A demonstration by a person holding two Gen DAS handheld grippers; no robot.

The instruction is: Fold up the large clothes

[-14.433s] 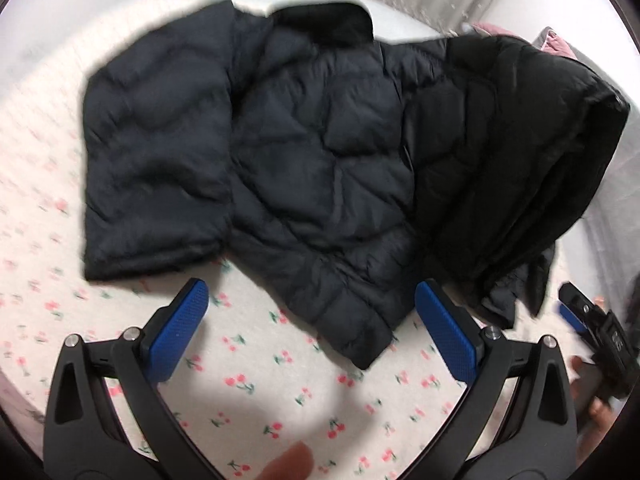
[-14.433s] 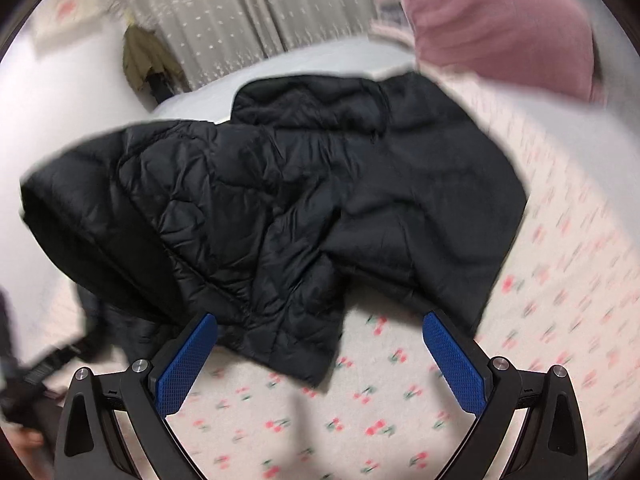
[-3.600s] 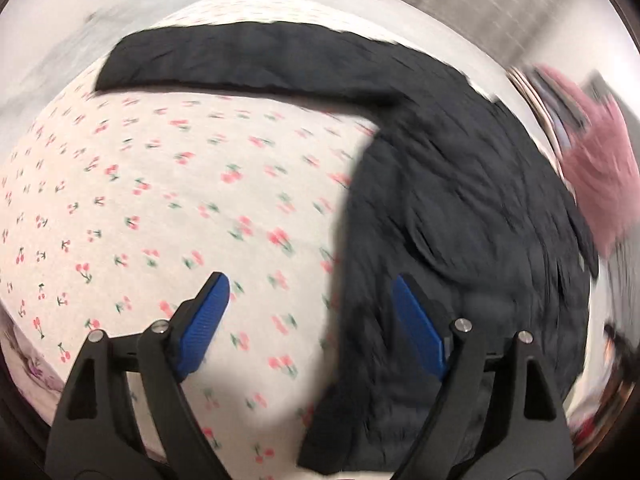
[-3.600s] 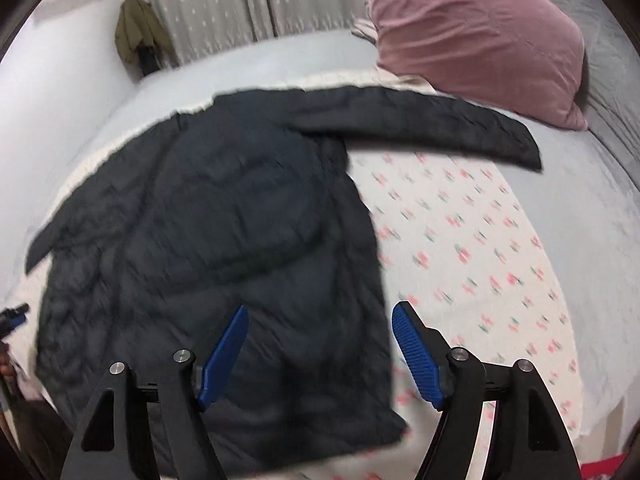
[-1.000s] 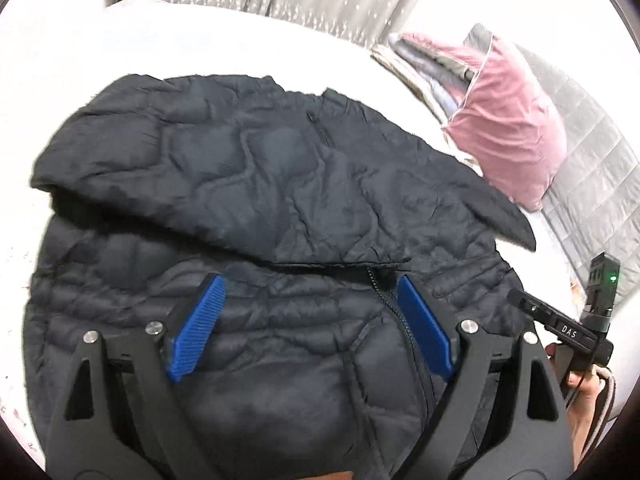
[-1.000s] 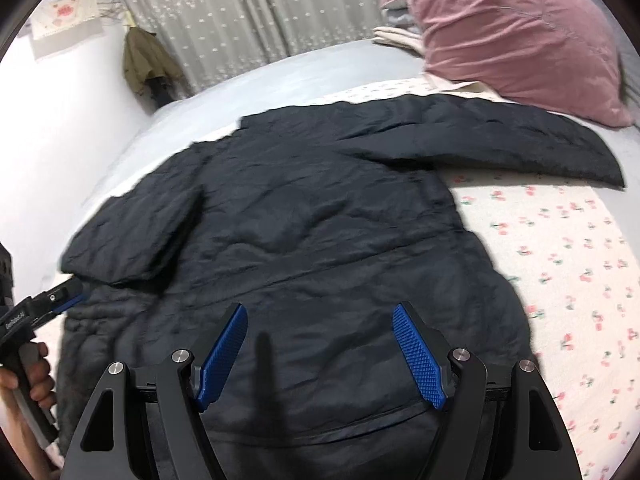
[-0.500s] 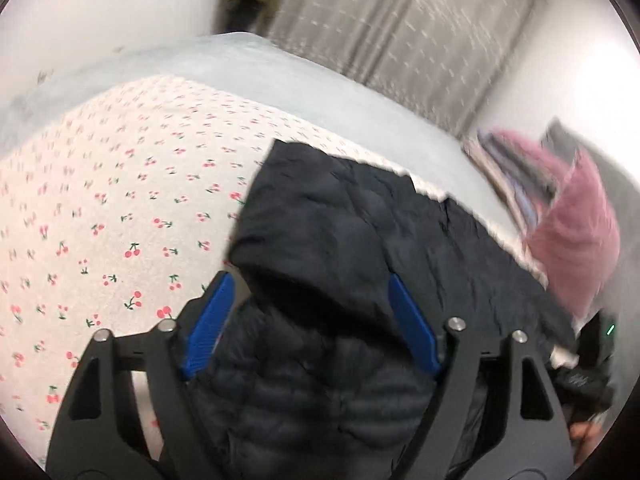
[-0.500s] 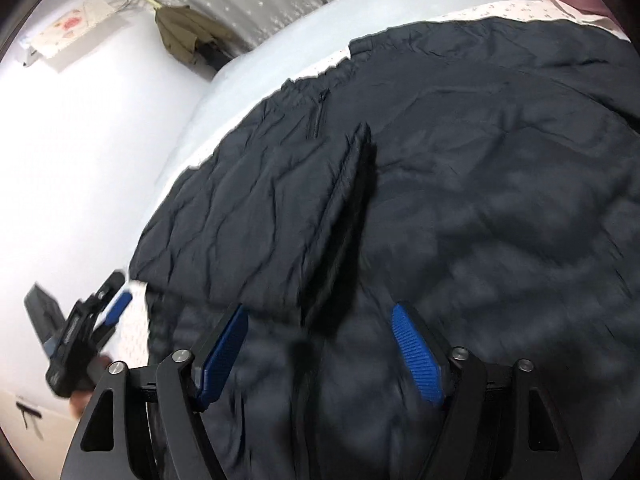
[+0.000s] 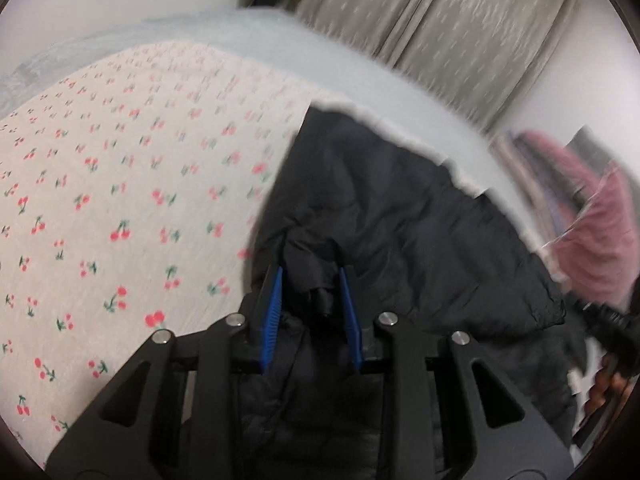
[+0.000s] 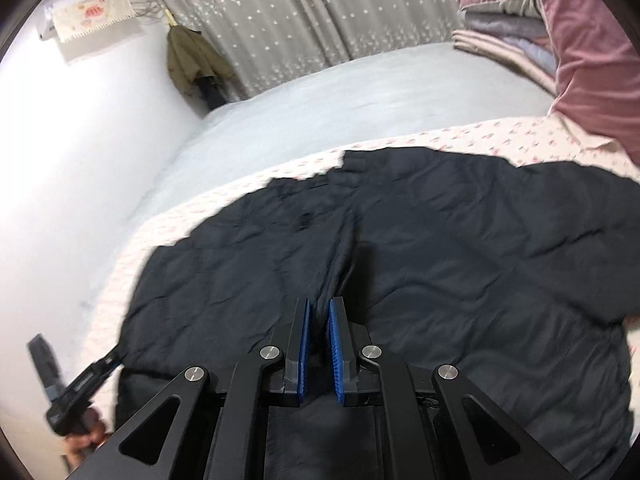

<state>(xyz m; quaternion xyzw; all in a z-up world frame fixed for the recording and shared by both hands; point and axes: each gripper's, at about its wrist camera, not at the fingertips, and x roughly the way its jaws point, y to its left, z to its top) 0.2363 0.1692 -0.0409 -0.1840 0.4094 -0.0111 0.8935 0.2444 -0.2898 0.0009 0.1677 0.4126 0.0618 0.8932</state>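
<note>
Both grippers, left (image 9: 311,280) and right (image 10: 319,312), clamped on black jacket (image 10: 460,248) atop cherry-print sheet (image 9: 120,184), pink pillow (image 10: 592,68) nearby.

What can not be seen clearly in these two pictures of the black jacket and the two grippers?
- Lower part of the black jacket: right wrist view, hidden behind the right gripper and cut by the bottom edge.
- Pink pillow: left wrist view, motion-blurred.
- Jacket fold pinched in the left gripper: left wrist view, too dark and bunched to tell which part it is.
</note>
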